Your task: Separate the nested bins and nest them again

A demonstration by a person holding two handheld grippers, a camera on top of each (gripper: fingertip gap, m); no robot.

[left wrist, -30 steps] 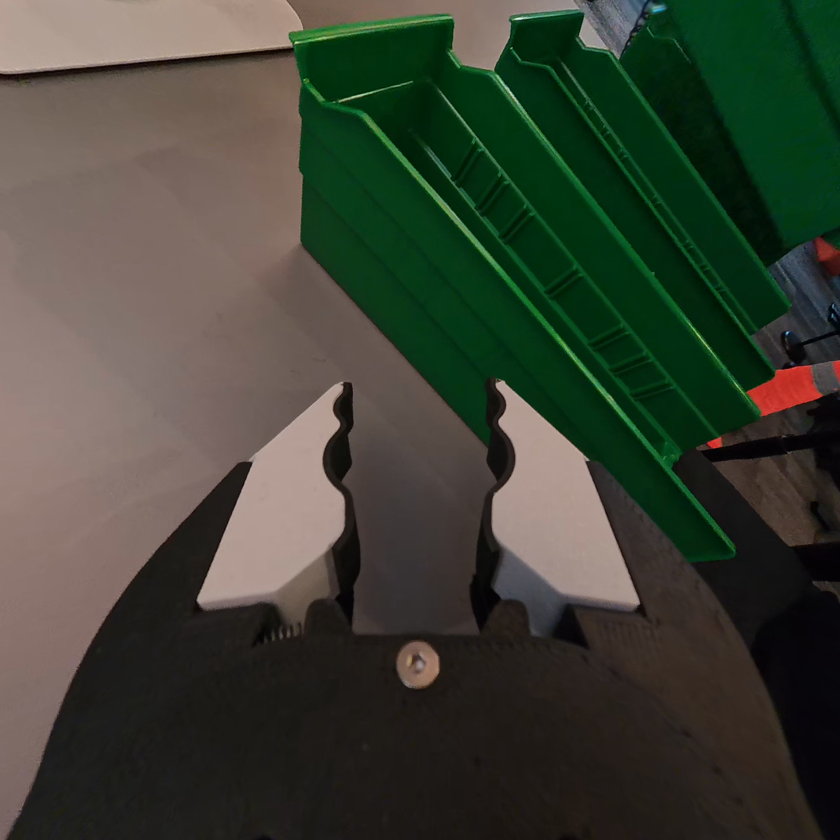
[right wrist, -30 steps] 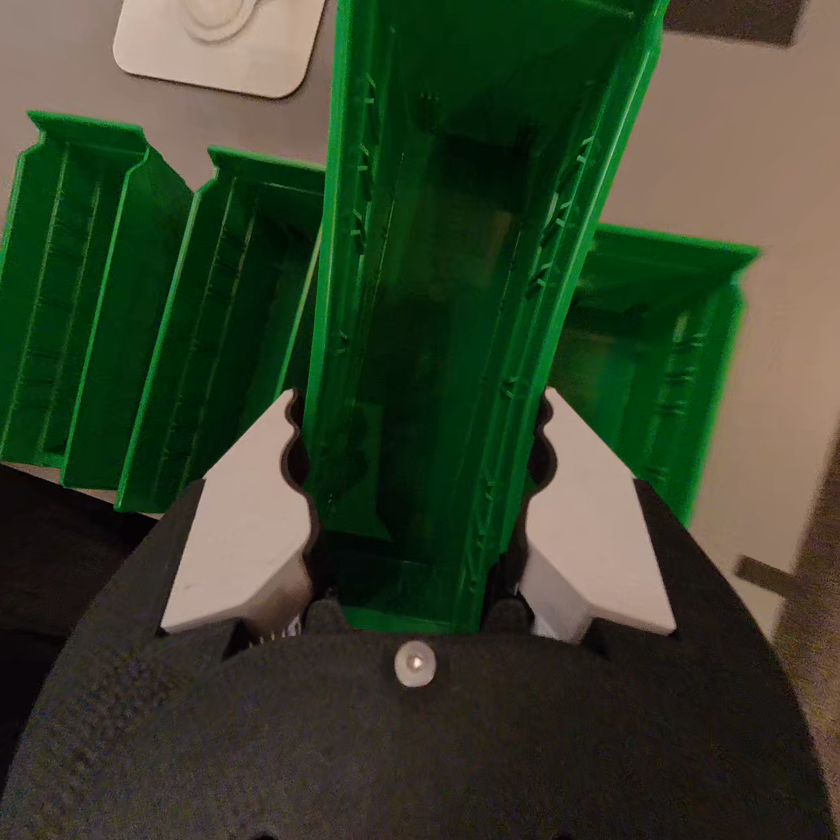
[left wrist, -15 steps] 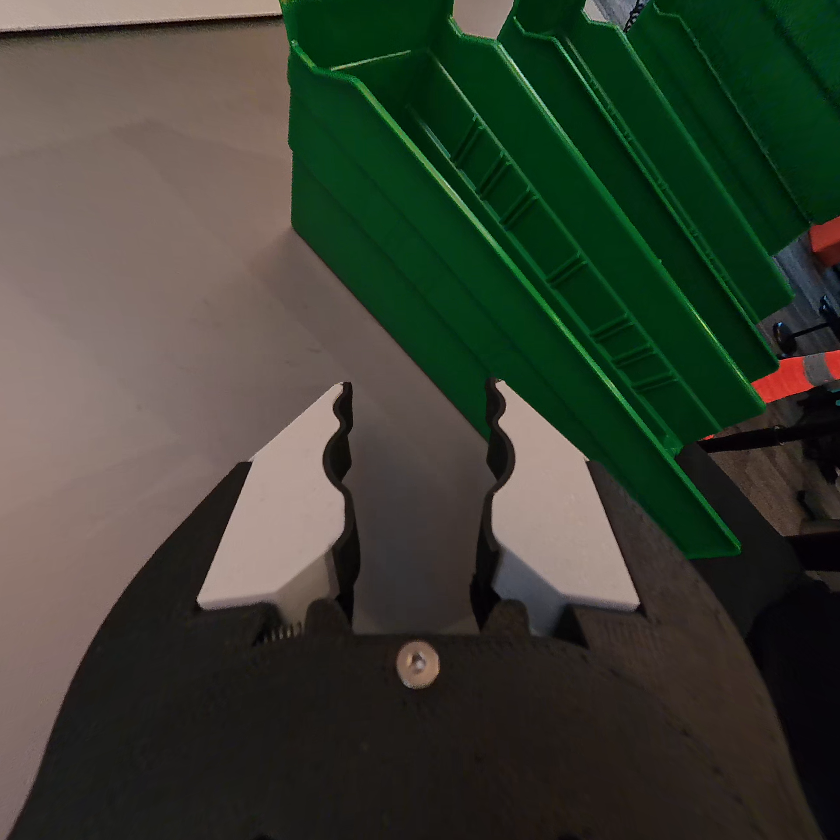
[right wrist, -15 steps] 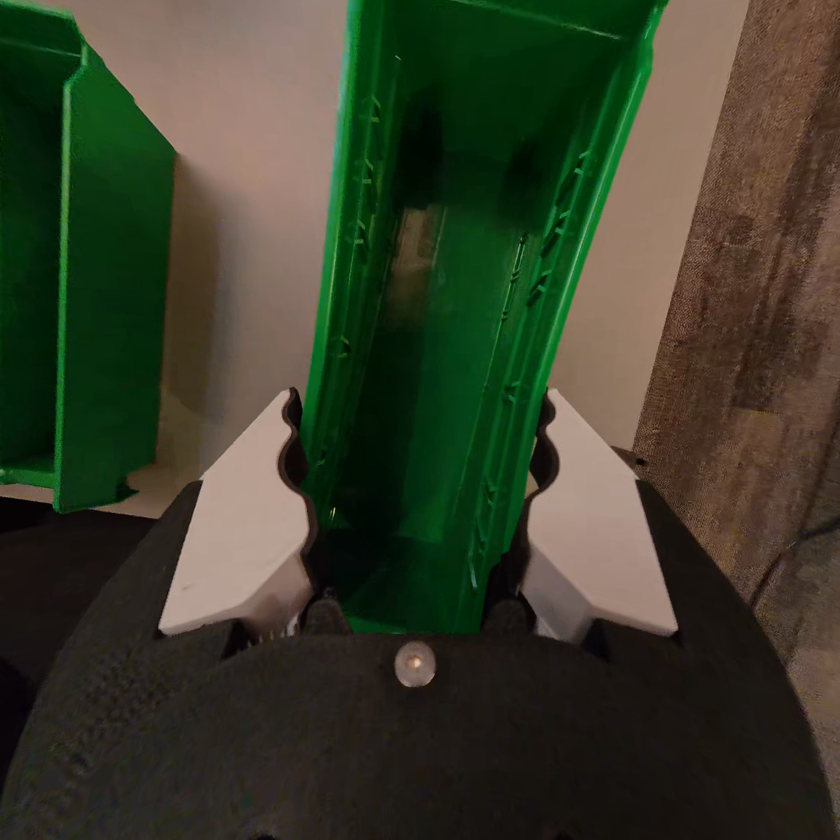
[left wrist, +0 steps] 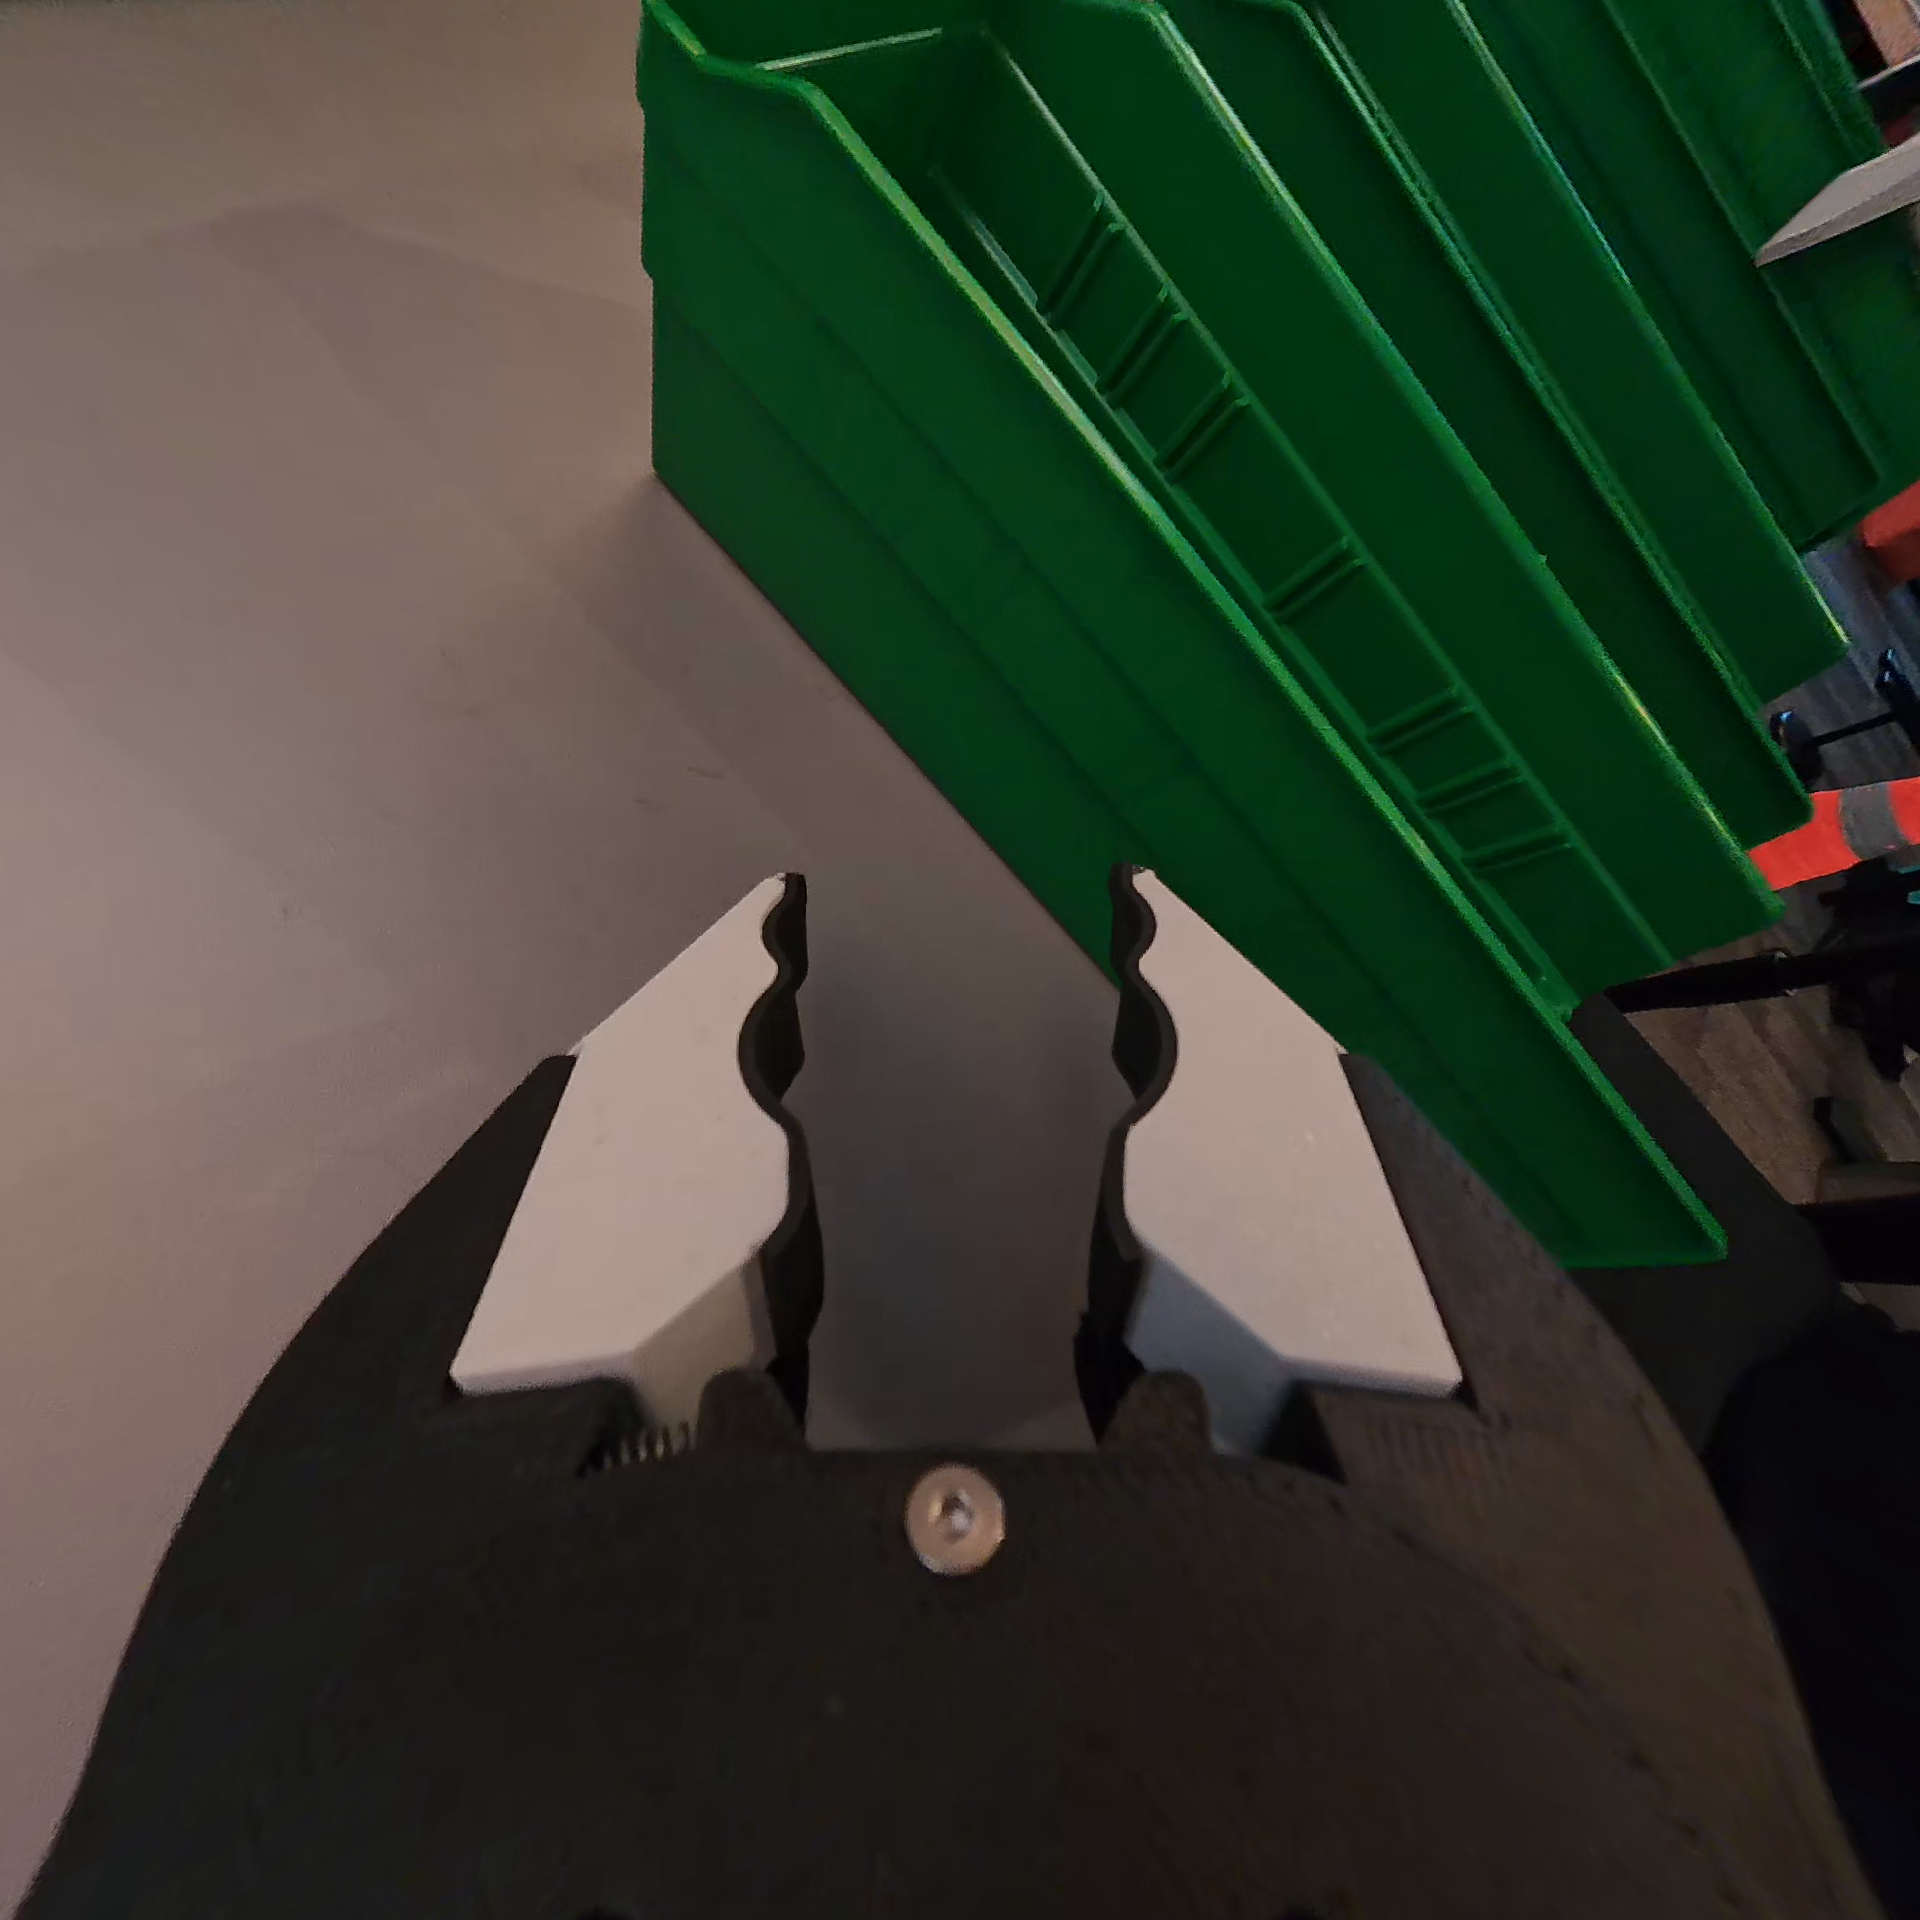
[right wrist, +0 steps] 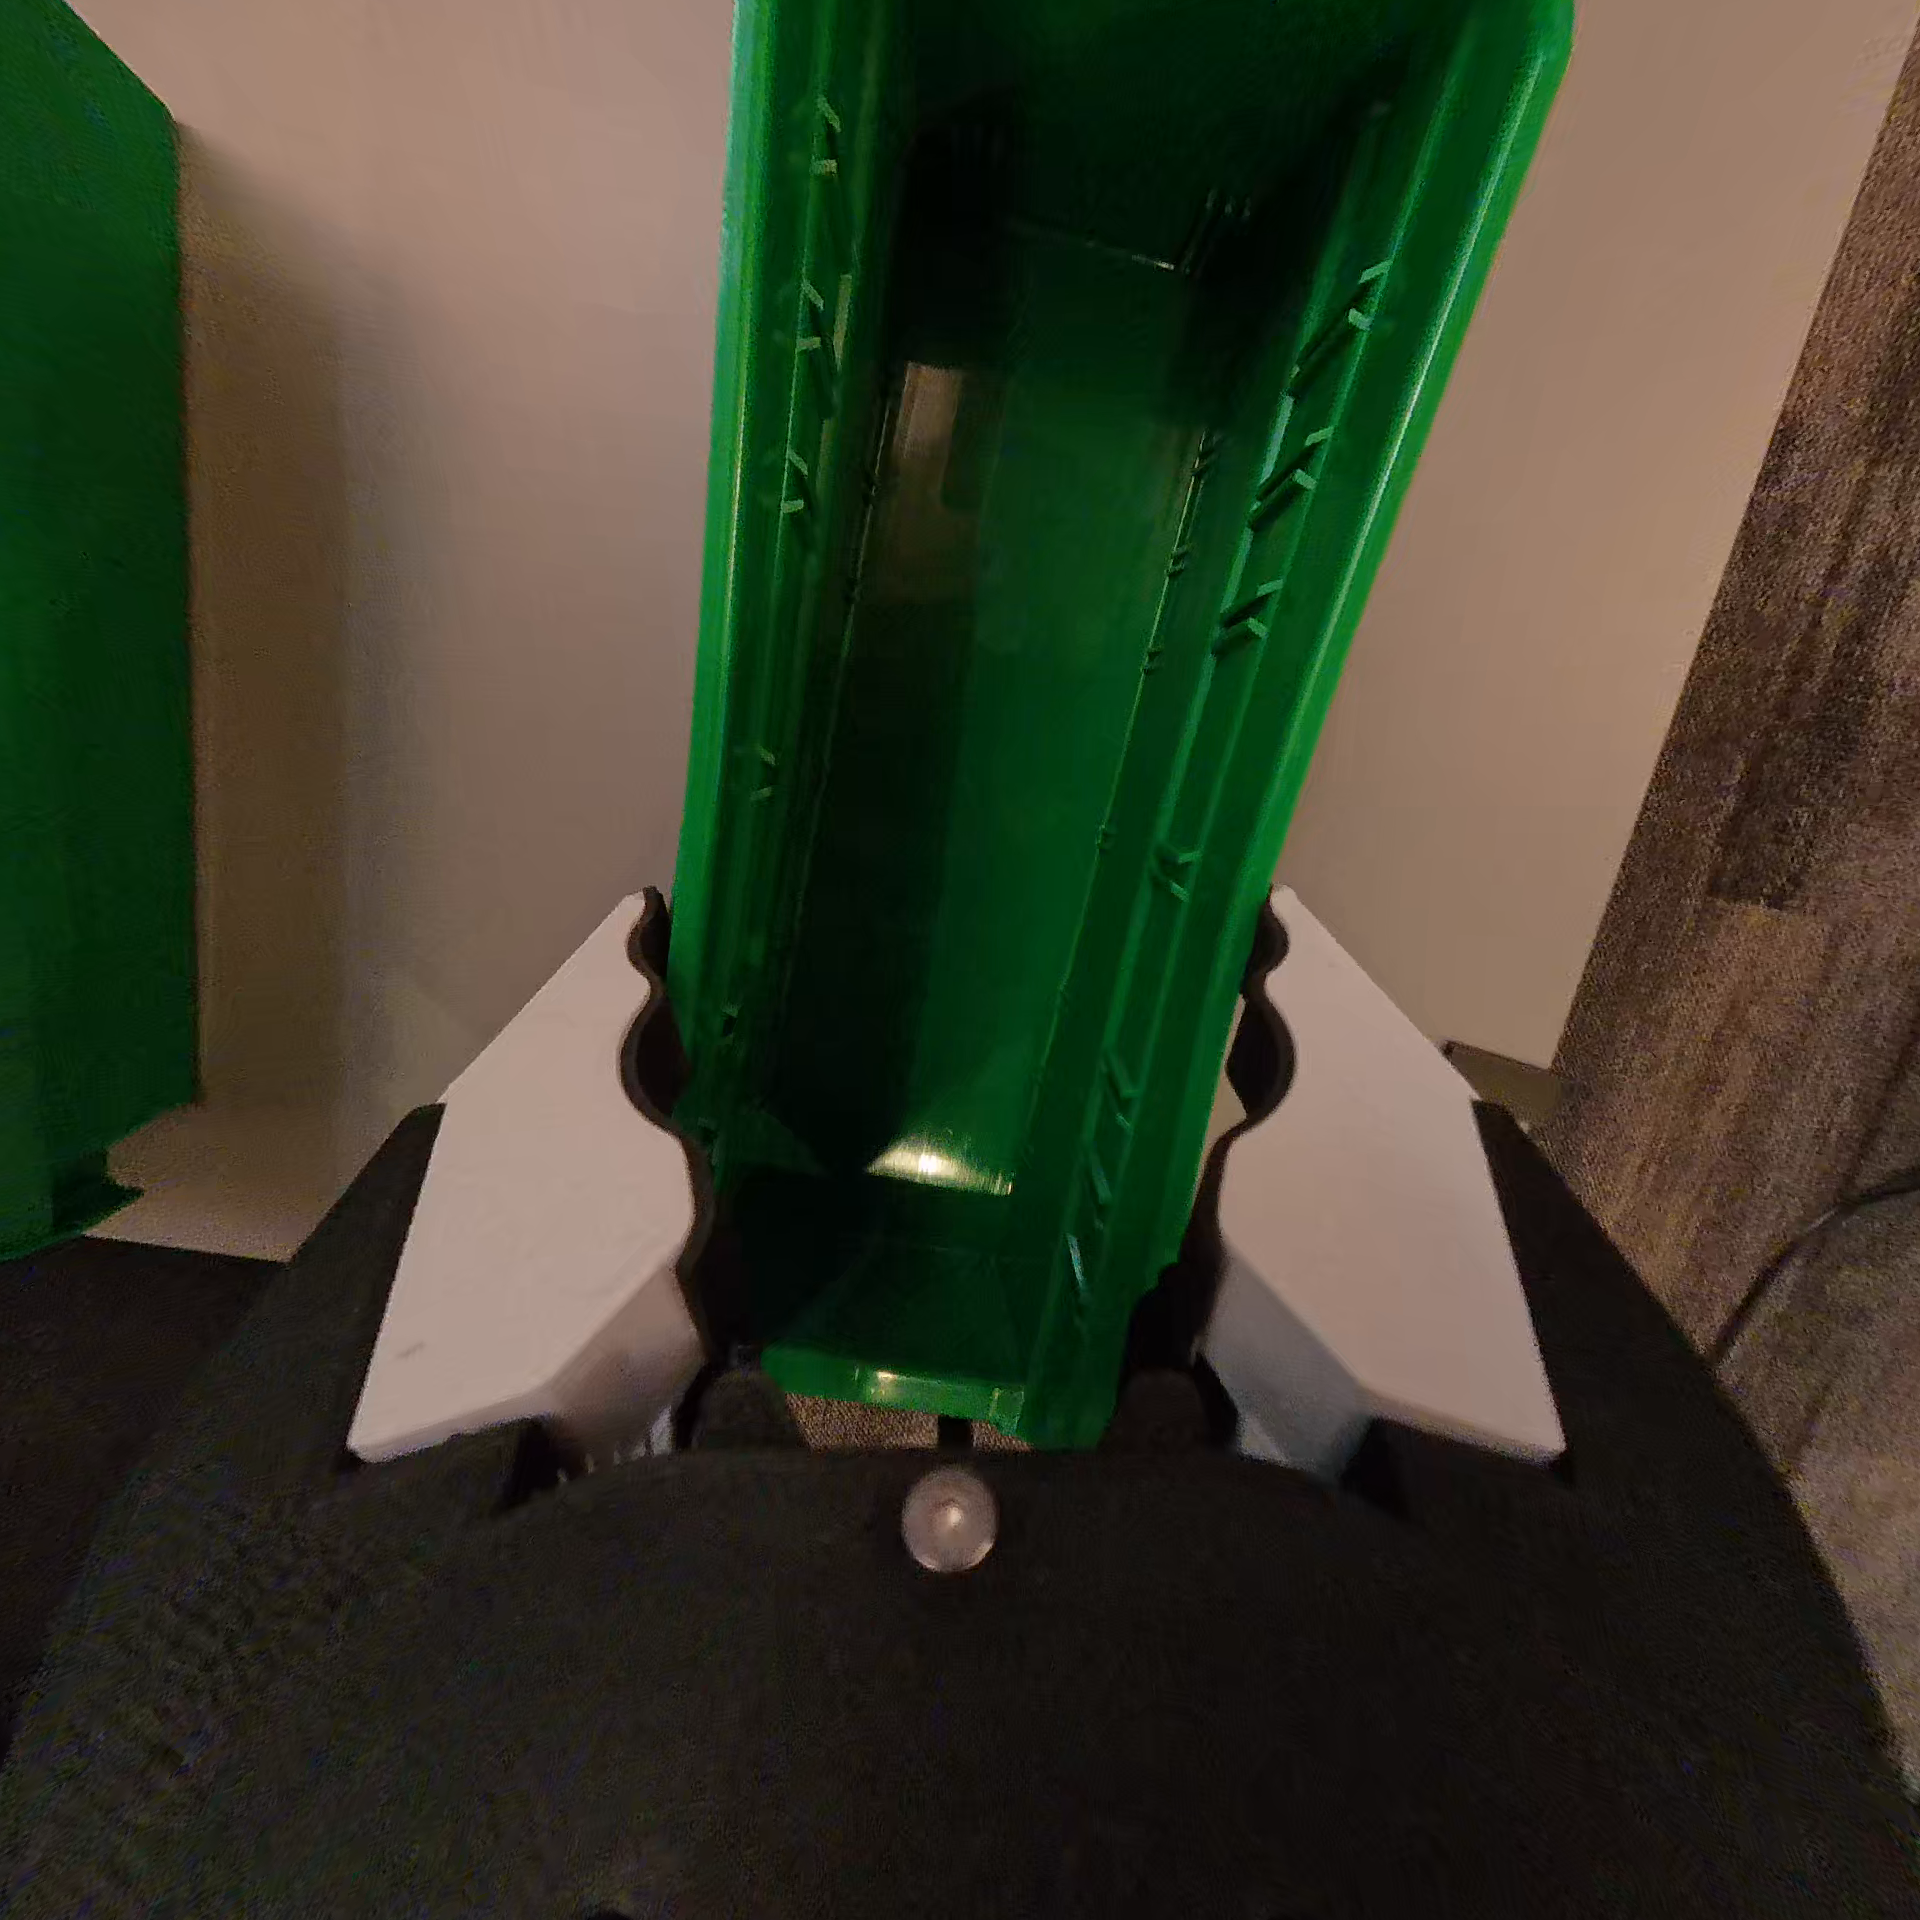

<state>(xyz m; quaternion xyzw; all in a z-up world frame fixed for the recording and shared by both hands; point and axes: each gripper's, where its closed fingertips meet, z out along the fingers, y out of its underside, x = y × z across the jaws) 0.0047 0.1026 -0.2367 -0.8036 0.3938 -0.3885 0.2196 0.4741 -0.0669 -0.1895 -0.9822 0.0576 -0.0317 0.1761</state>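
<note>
My right gripper (right wrist: 956,925) is shut on a long green bin (right wrist: 1039,623), its fingers pressing both long side walls near the bin's near end; the bin points away over the table's right side. My left gripper (left wrist: 956,894) is open and empty, low over the grey table, just left of a stack of nested green bins (left wrist: 935,582). A second green bin (left wrist: 1507,343) lies beside the stack on its right, and a third (left wrist: 1787,208) beyond it. Another green bin (right wrist: 83,623) shows at the left edge of the right wrist view.
The grey table (left wrist: 312,623) stretches left of the bins. The table's right edge and grey carpet (right wrist: 1745,831) lie right of the held bin. Past the bins, an orange strap (left wrist: 1829,842) and black stands sit on the floor.
The right gripper carried its bin to the right, off the row of bins, to the table's right side. The left gripper moved a little forward along the nested stack and stayed open.
</note>
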